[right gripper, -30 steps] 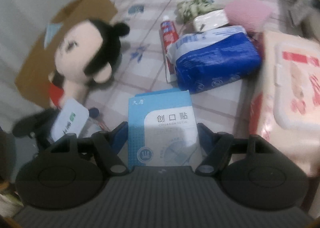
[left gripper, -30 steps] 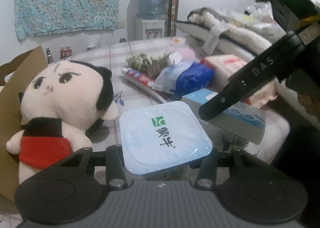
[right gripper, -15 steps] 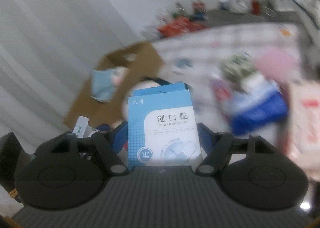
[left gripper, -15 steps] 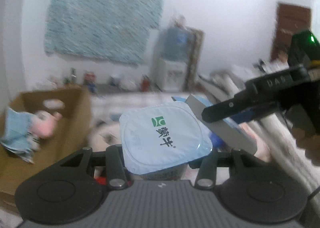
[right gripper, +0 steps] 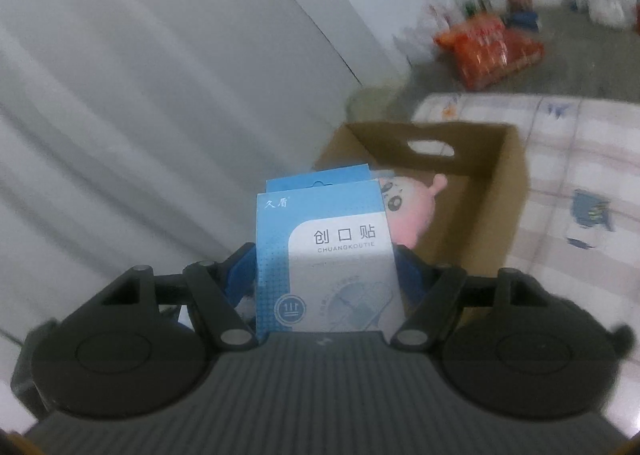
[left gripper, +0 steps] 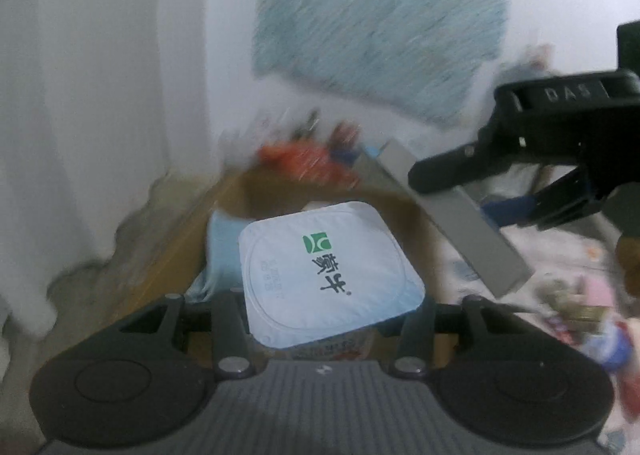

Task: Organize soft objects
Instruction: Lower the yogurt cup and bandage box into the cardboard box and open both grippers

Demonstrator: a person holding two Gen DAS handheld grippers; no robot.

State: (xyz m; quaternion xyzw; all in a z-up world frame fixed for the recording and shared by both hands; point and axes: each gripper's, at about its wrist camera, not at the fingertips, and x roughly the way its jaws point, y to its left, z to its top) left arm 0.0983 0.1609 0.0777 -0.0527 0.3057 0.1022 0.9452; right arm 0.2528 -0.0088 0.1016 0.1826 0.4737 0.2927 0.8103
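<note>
Left gripper (left gripper: 332,319) clamped on a yogurt cup (left gripper: 328,271), foil lid up, green logo and dark characters legible; fingers pressed against the cup's sides beneath the lid's overhang. Just ahead of and below the cup, an open cardboard box (left gripper: 240,191), blurred, with something pale blue (left gripper: 220,255) inside, to the cup's left. To the right and slightly ahead, the right gripper (left gripper: 476,191) seen from the side, black, lettered "DAS", pinching a flat bandage box (left gripper: 472,227) that shows here only its grey edge, slanting down toward the right. Beyond, white wall with a light blue cloth (left gripper: 380,23) hung on it; curtain folds (left gripper: 100,95) to the left.

In the right wrist view, right gripper (right gripper: 324,279) closed on the bandage box (right gripper: 324,255), blue and white, printed face up, standing between the blue-padded fingers (right gripper: 240,267). Directly ahead of it and lower, the cardboard box (right gripper: 496,191) open-topped, oval hand-hole in its far wall, a pink plush toy (right gripper: 412,211) lying inside, partly hidden behind the bandage box. To the right of the cardboard box, checked bedsheet (right gripper: 580,175). Farther ahead, an orange-red package (right gripper: 488,47) on the floor, blurred. Grey-white curtain filling the left side.
</note>
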